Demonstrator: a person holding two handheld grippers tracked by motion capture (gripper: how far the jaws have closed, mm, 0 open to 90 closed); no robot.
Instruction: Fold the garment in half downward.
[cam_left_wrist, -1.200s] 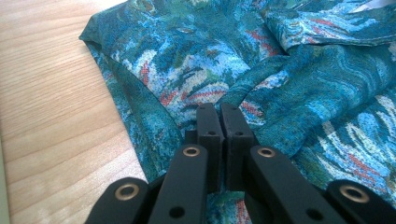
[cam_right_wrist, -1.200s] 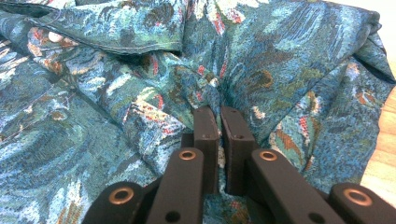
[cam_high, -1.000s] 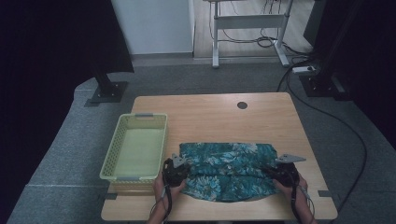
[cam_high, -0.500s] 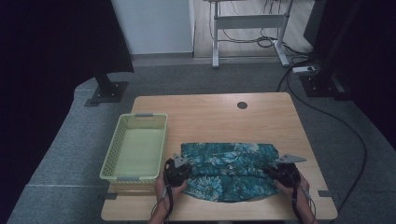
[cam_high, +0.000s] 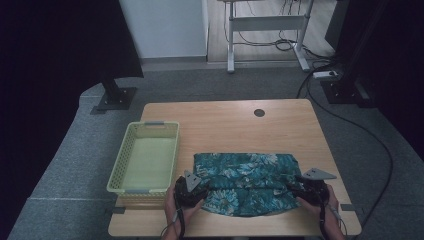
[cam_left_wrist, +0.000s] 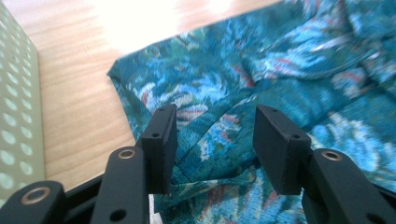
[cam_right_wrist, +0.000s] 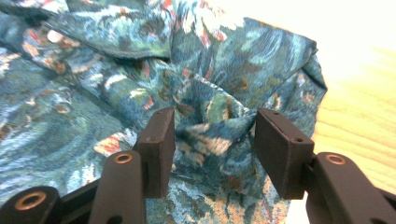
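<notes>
Little has changed over the last second: both the left gripper (cam_high: 192, 189) and right gripper (cam_high: 309, 190) stay at the near corners of the cloth (cam_high: 245, 182), jaws wide, so the fold is not yet started.

A teal floral cloth (cam_high: 245, 180) lies folded and rumpled flat on the table's near half.
</notes>
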